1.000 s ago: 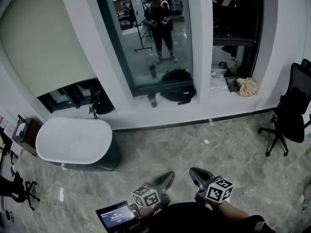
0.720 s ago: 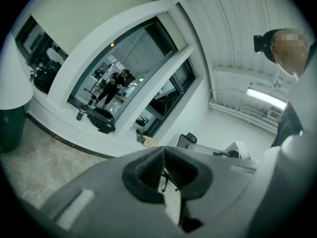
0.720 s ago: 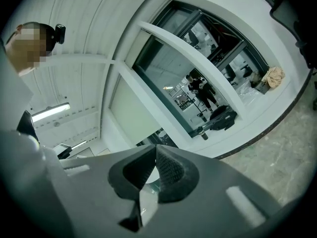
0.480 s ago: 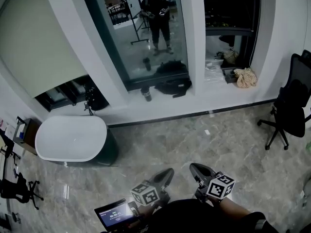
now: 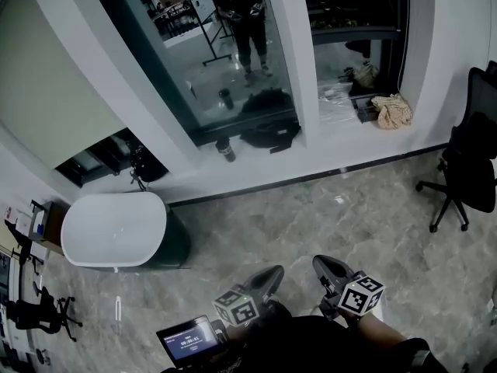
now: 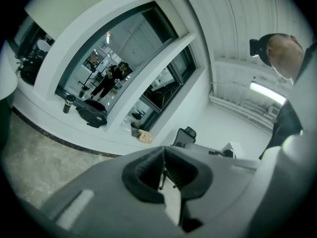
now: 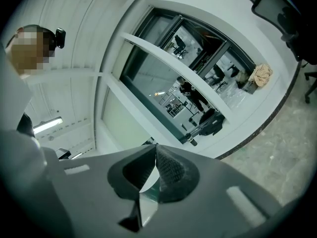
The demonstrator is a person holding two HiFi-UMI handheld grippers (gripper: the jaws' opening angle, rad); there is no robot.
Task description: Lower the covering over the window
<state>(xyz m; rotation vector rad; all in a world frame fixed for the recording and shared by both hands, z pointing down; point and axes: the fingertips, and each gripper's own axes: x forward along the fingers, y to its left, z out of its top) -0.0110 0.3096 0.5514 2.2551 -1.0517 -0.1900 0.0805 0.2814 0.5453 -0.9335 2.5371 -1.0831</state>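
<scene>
The tall middle window (image 5: 206,53) is bare dark glass and mirrors a standing person. A beige roller blind (image 5: 43,92) covers most of the left window, leaving a dark strip at its foot. The right window (image 5: 353,14) is also uncovered. My left gripper (image 5: 268,276) and right gripper (image 5: 327,268) sit low in the head view, side by side over the marble floor and well short of the windows. Both are shut with nothing between the pads. The left gripper (image 6: 163,151) looks toward the middle window (image 6: 111,71). Past the right gripper (image 7: 155,151) I see the blind (image 7: 126,125).
A white oval tub (image 5: 112,228) stands on the floor at left below the blind. A black bag (image 5: 268,128) and a cup (image 5: 225,148) rest on the sill (image 5: 326,150), a beige cloth (image 5: 392,109) further right. A black office chair (image 5: 474,158) stands at right. A small screen (image 5: 189,339) shows bottom left.
The windows and sill have slid up and left in the head view as I move toward them. Both grippers stay shut and side by side.
</scene>
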